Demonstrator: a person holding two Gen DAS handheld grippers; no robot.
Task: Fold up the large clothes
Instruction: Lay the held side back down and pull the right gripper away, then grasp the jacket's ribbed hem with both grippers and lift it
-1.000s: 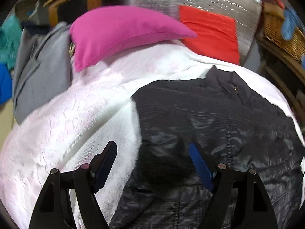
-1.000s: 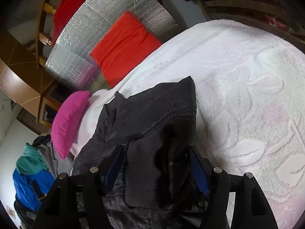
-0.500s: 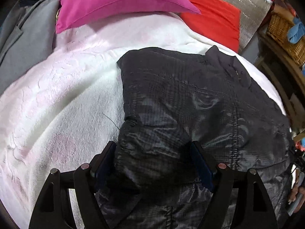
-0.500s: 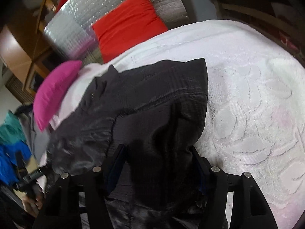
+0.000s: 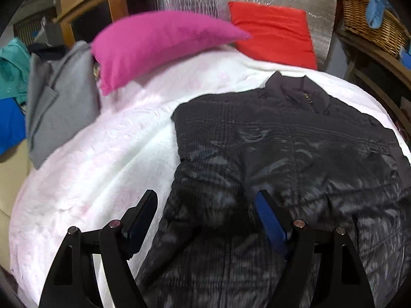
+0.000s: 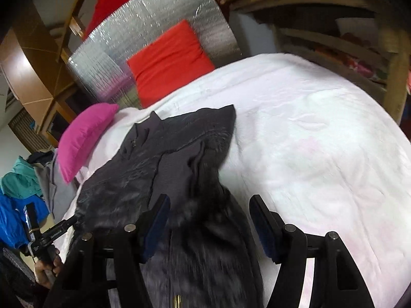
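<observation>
Black jacket (image 5: 282,154) flat on white bedspread (image 5: 108,159). Left gripper (image 5: 205,220) jaws released, sleeve between them. Right gripper (image 6: 209,220) jaws opening, jacket fabric between, ungripped.

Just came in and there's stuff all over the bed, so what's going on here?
A person with a handheld gripper in each hand is folding a black jacket spread on the white blanket. The left gripper is open, its pads apart over the jacket's edge, gripping nothing. The right gripper has a dark fold between its pads, and its jaws are opening. A pink pillow and a red cushion lie at the bed's far end.
</observation>
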